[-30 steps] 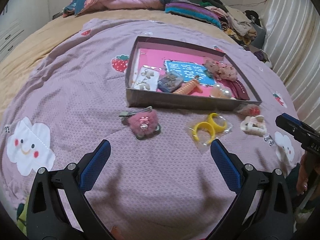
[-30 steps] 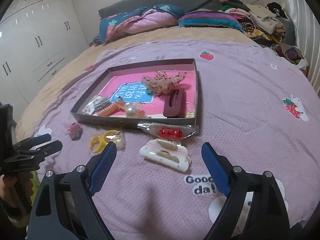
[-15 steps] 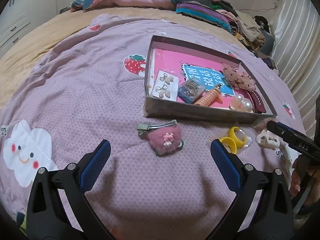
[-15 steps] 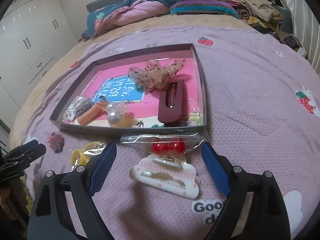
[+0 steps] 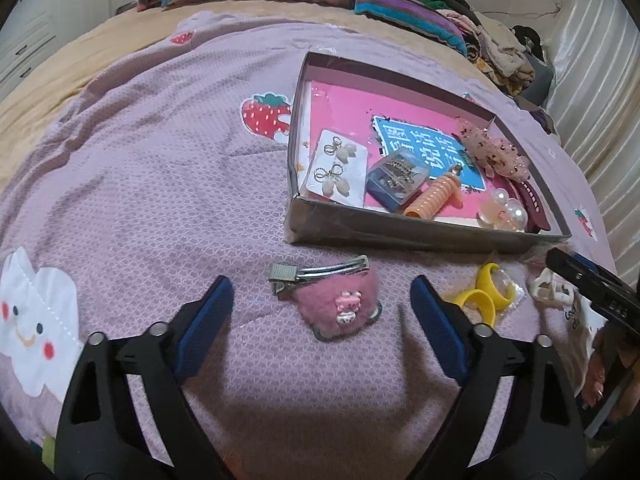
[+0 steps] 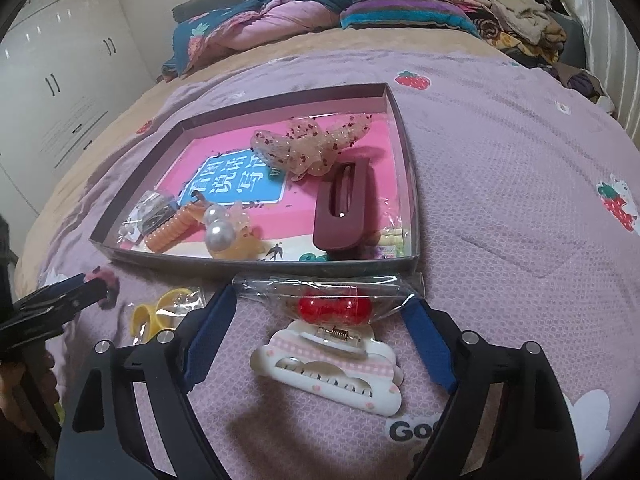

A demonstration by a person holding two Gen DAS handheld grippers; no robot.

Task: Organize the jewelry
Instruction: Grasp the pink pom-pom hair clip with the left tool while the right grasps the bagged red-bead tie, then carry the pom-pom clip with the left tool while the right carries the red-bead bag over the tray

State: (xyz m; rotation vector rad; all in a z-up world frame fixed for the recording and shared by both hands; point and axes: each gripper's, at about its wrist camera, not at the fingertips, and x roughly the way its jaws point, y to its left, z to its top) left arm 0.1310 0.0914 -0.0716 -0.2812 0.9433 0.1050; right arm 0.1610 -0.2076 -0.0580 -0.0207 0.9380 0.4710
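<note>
A pink fuzzy hair clip (image 5: 336,308) with a metal clasp lies on the purple bedspread in front of the grey jewelry box (image 5: 400,236). My left gripper (image 5: 320,286) straddles it, jaws closing, pads clear of it on both sides. In the right wrist view, a red bow clip in a clear bag (image 6: 332,308) and a white cloud claw clip (image 6: 332,372) lie between the fingers of my right gripper (image 6: 320,302). Its jaws are closing slightly, and the tips sit at the bag's ends without pinching it. Yellow rings in a bag (image 5: 486,296) lie between the two grippers.
The box (image 6: 256,268) holds earrings on a card, an orange coil, pearl clips, a maroon clip and a sequin bow. Folded bedding and clothes pile up at the bed's far end. A white wardrobe (image 6: 60,92) stands left, a curtain right. A hand holds each gripper.
Both grippers moved forward and down toward the items in front of the box. The left gripper's fingers narrowed a little around the pink clip. The right gripper's fingers now flank the bagged red clip.
</note>
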